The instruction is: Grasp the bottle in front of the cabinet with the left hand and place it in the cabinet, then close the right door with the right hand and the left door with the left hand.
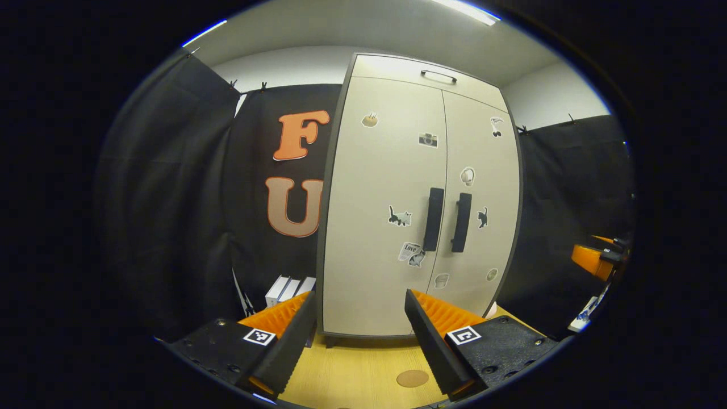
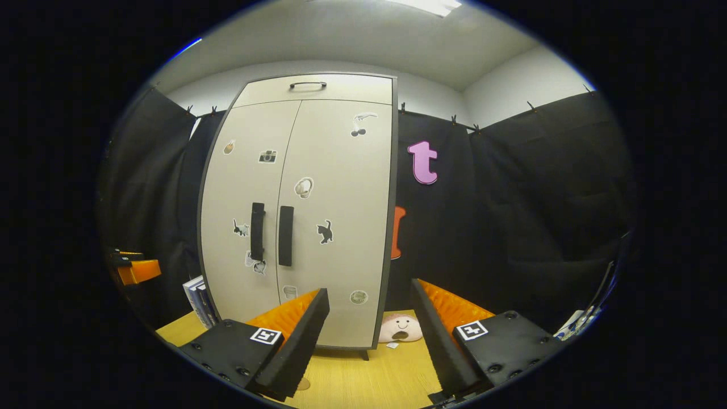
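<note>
Both doors of the tall beige sticker-dotted cabinet [image 1: 420,193] stand shut, both claws [image 1: 360,341] [image 2: 369,346] gape empty; task apparently complete.

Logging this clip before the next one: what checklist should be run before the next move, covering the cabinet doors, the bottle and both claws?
1. On the beige two-door cabinet, left door shut: ok.
2. Its right door shut: ok.
3. The left claw open and empty: ok.
4. The right claw open and empty: ok.
5. The bottle inside: cannot tell; shut doors hide the interior.
</note>
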The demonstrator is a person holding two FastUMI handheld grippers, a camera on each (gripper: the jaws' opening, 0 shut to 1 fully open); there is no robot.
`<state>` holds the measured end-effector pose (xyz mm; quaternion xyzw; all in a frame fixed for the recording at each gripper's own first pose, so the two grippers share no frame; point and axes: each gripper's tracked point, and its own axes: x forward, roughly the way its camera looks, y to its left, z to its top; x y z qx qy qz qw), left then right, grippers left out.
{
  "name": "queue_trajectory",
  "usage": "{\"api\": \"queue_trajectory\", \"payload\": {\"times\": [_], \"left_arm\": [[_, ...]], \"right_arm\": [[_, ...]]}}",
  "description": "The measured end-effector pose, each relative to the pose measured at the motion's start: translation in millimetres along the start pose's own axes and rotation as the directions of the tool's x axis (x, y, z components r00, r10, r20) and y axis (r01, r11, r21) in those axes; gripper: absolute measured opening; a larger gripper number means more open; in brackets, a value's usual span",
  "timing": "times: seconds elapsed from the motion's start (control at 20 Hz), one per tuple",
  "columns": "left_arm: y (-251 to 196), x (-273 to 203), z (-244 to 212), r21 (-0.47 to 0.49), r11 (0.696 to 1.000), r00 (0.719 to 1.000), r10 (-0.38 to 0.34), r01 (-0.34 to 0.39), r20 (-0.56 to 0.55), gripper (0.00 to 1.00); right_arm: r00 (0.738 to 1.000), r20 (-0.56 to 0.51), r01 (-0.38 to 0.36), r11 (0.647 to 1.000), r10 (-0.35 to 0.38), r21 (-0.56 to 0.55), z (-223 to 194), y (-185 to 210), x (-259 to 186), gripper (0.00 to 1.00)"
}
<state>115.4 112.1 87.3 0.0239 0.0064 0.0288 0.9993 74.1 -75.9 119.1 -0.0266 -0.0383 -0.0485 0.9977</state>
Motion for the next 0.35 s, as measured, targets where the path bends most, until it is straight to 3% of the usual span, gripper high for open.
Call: {"api": "queue_trajectory", "payload": {"times": [0.3,0.35], "left_arm": [[10,-4,32,0.015,1.0,0.999,-0.02,0.019,0.034,0.94],[9,-5,36,0.026,0.999,0.999,-0.026,0.025,0.042,0.95]], "right_arm": [[1.0,-0.008,0.003,1.0,-0.003,0.002,8,12,-9,0.95],[1.0,-0.007,0.006,1.0,-0.006,-0.001,10,13,-9,0.89]]}}
